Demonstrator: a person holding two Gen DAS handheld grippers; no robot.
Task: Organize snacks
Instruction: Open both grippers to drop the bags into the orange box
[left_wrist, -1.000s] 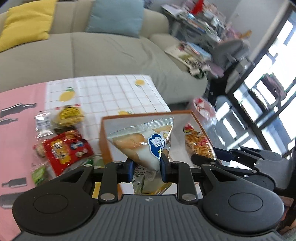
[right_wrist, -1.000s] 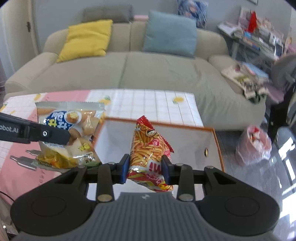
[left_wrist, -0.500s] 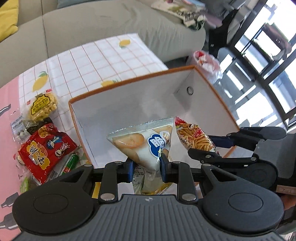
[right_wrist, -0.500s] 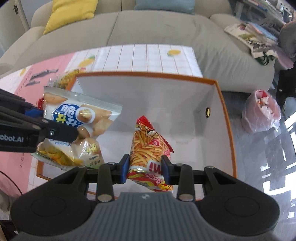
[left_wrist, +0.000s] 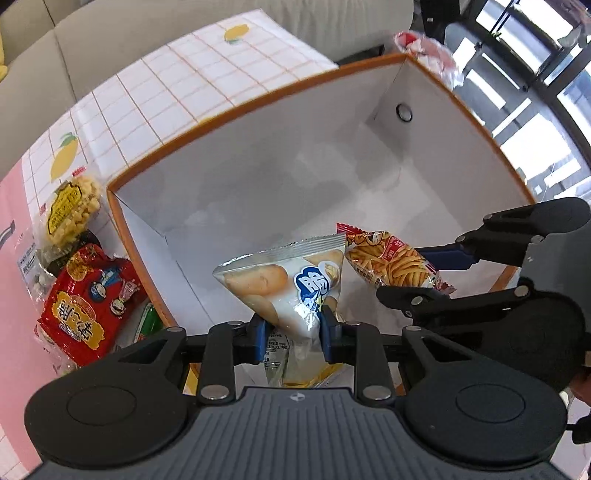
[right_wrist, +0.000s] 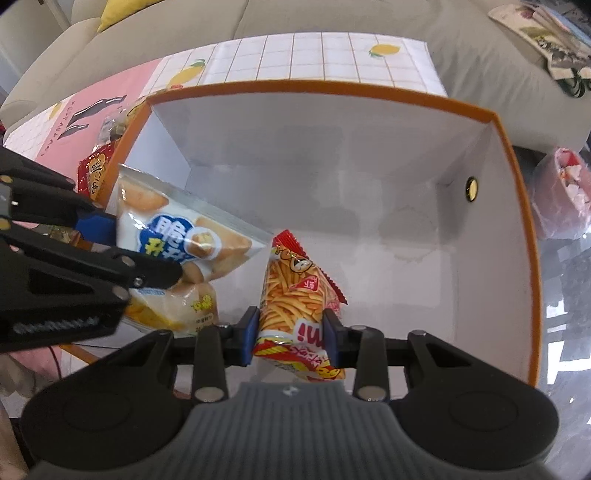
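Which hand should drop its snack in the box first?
Probably right: its hand-held gripper holds the red-and-orange fries packet over the orange-rimmed white box's middle; the left's white-and-blue bag hangs near the wall.

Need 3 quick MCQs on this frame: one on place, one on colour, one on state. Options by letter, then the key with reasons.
1. Where is the red snack pack?
A. in the box
B. on the table left of the box
C. in a gripper

2. What colour is the box rim?
A. orange
B. blue
C. green

3. What does the right gripper hold?
A. nothing
B. white-blue bag
C. fries-print packet

Key: B, it lies outside the box wall; A, an orange edge runs round the white interior; C, its pads pinch that packet, while the left gripper holds the white-blue bag.
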